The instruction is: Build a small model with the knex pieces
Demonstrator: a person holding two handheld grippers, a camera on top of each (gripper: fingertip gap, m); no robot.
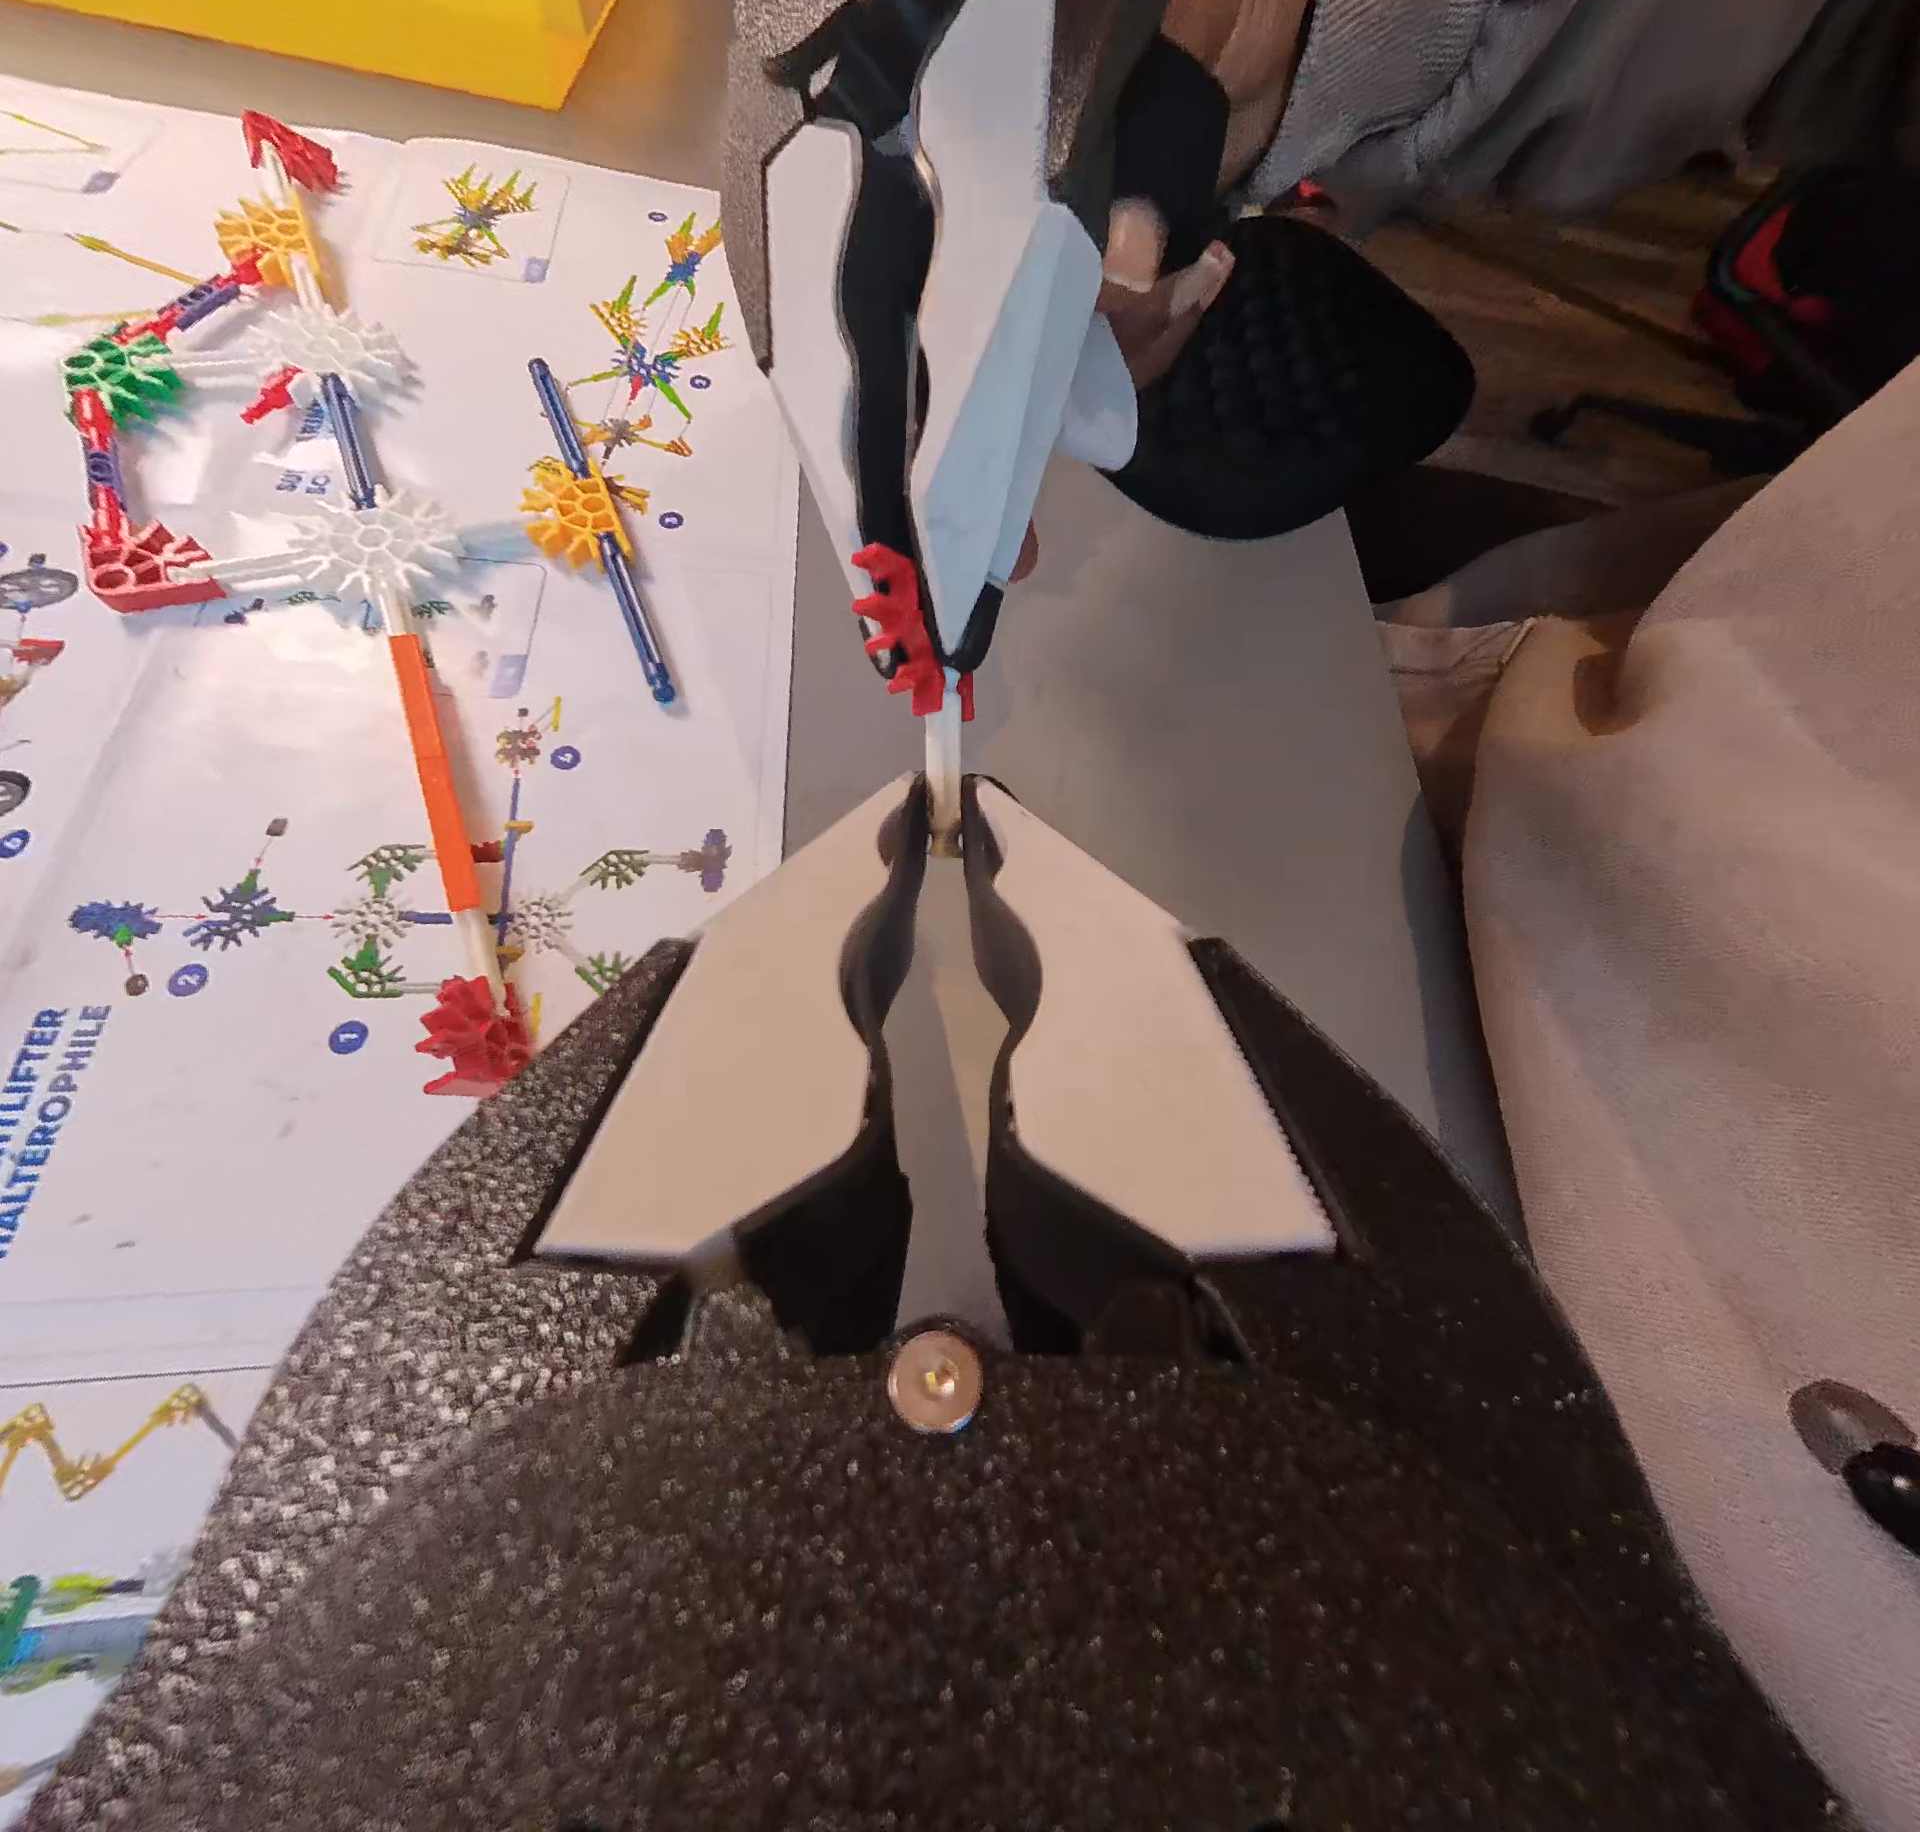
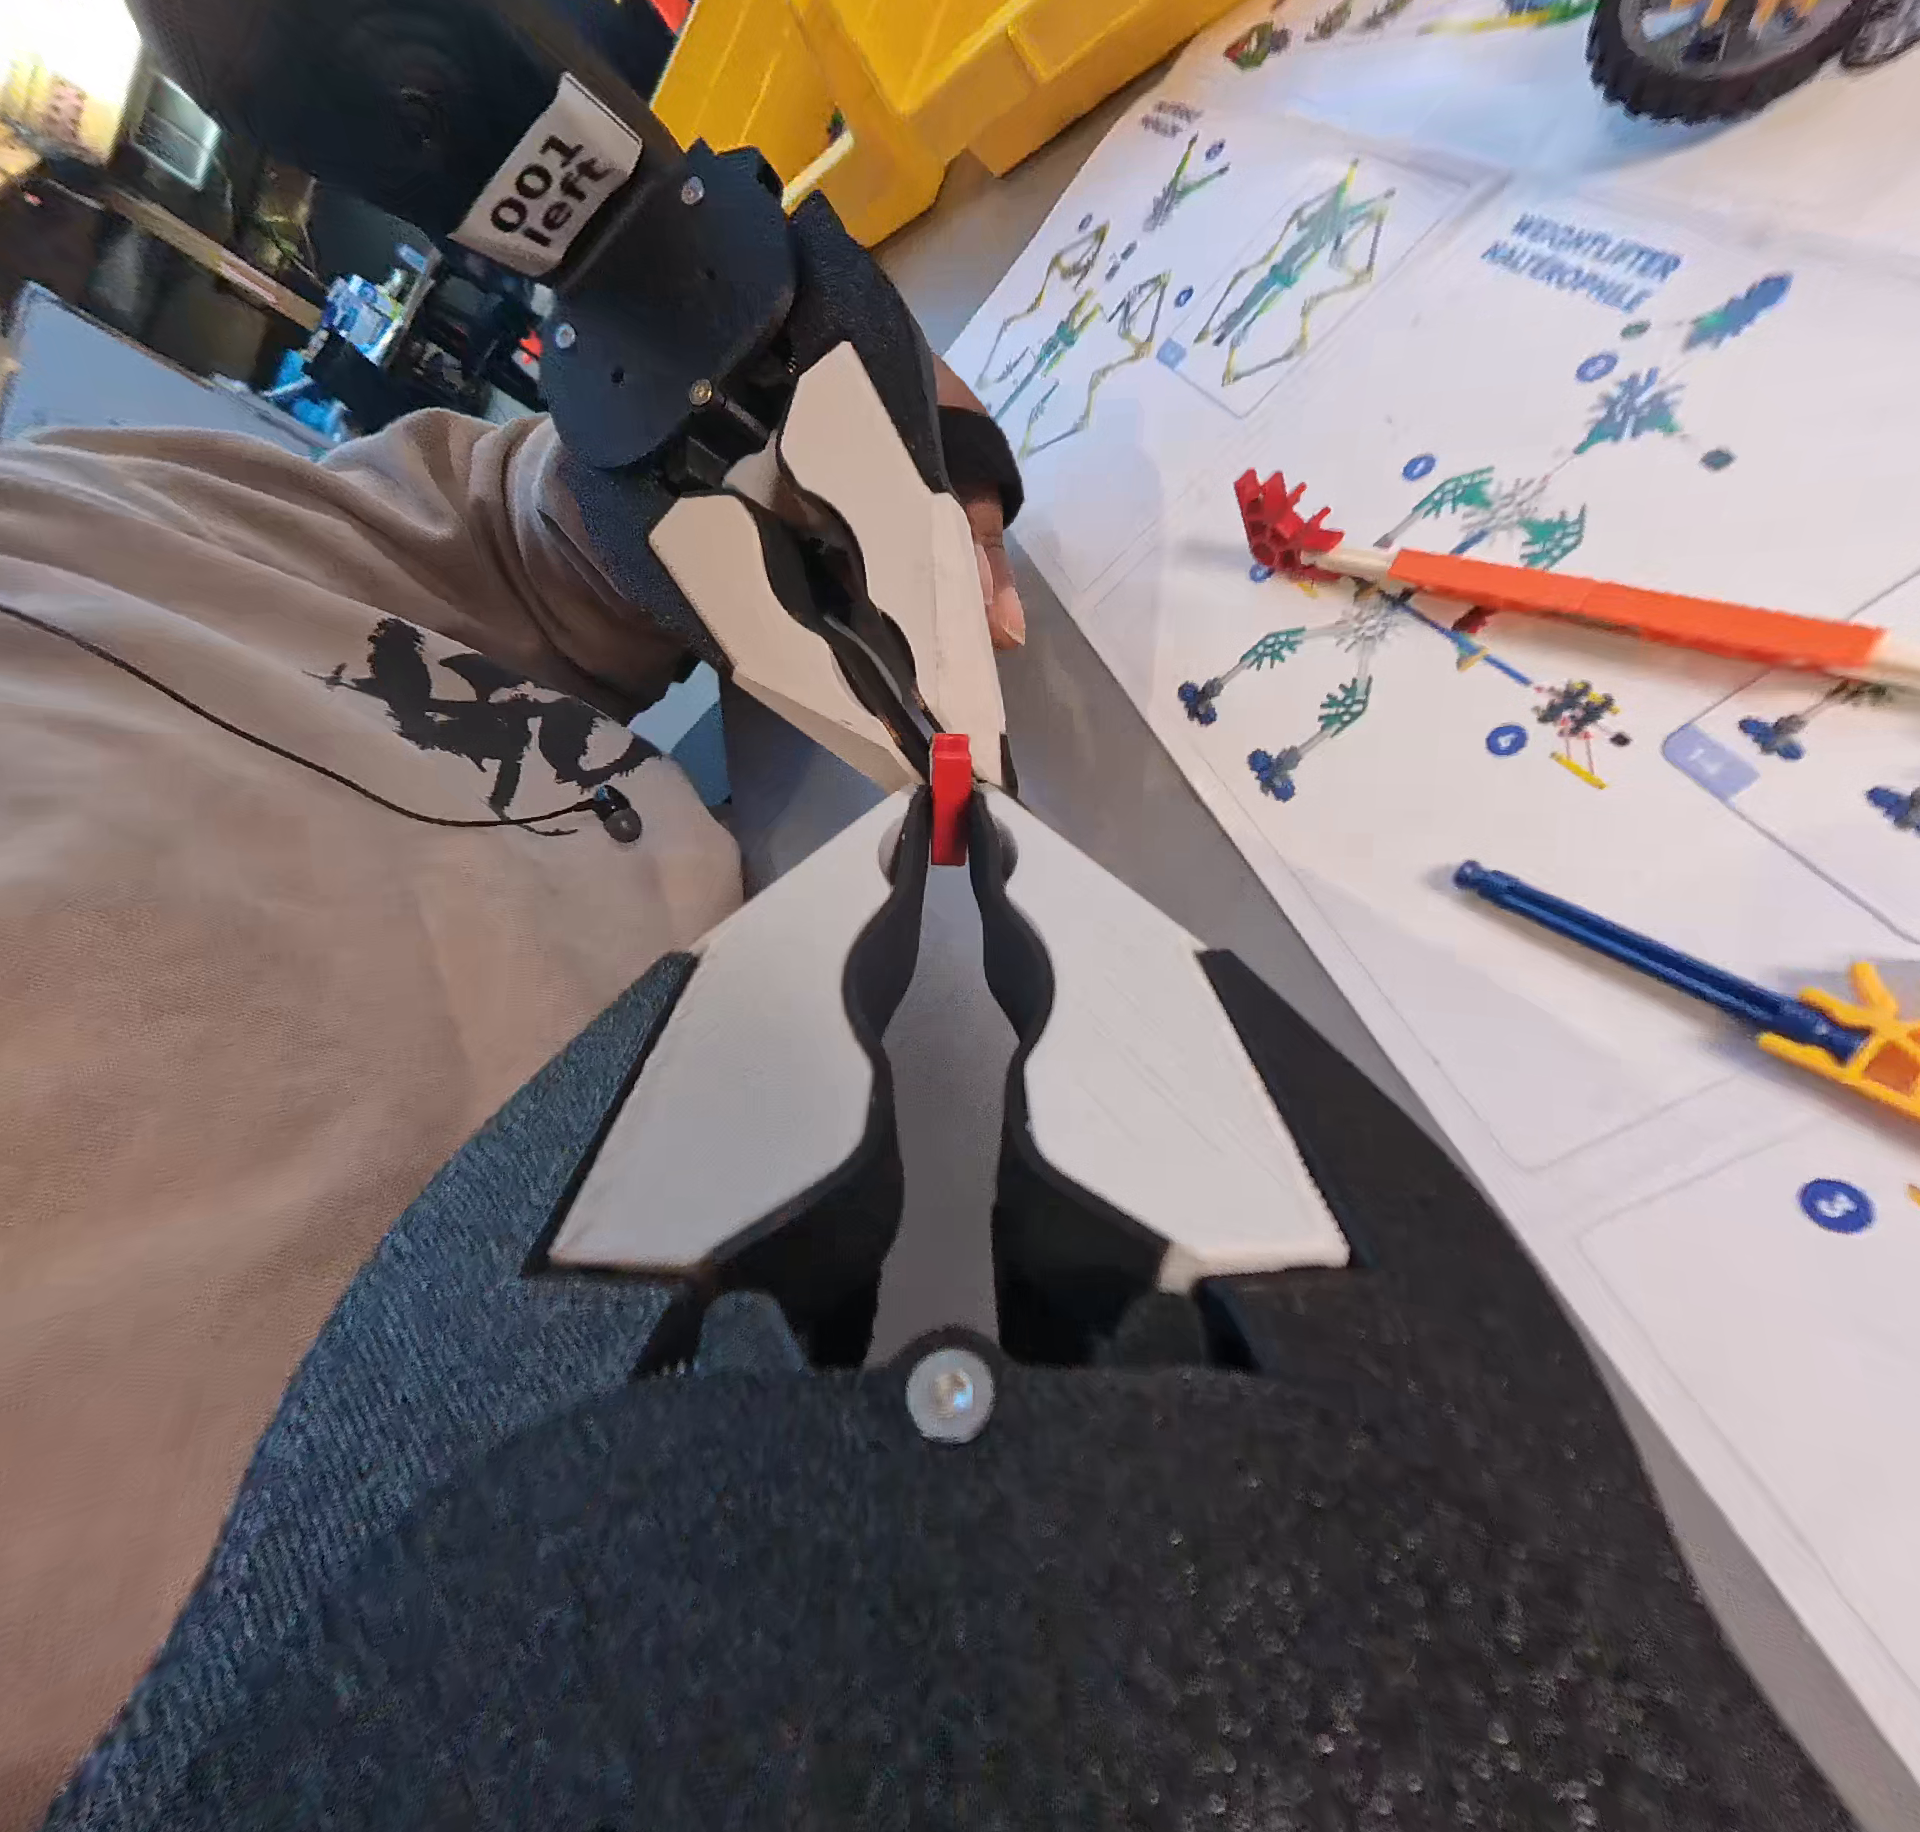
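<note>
In the left wrist view my left gripper (image 1: 943,814) is shut on the lower end of a short white rod (image 1: 943,748). The rod's upper end sits in a red toothed connector (image 1: 900,629). My right gripper (image 1: 958,658) comes down from above and is shut on that connector. In the right wrist view my right gripper (image 2: 951,814) pinches the red connector (image 2: 950,793) edge-on. The left gripper (image 2: 940,738) meets it tip to tip from the upper left. The rod is hidden there. Both grippers are held above the grey table edge (image 1: 1195,743).
A printed instruction sheet (image 1: 260,1159) covers the table. On it lie a partly built rod-and-connector model (image 1: 343,525), a blue rod with a yellow connector (image 2: 1662,972) and an orange rod with a red connector (image 2: 1621,603). Yellow bins (image 2: 987,26) and a black wheel (image 2: 1725,37) stand behind. A person's beige garment (image 2: 260,899) is close. The tips of both grippers are at nearly the same place. The right tips stand about 15 centimeters off the partly built rod-and-connector model (image 1: 343,525).
</note>
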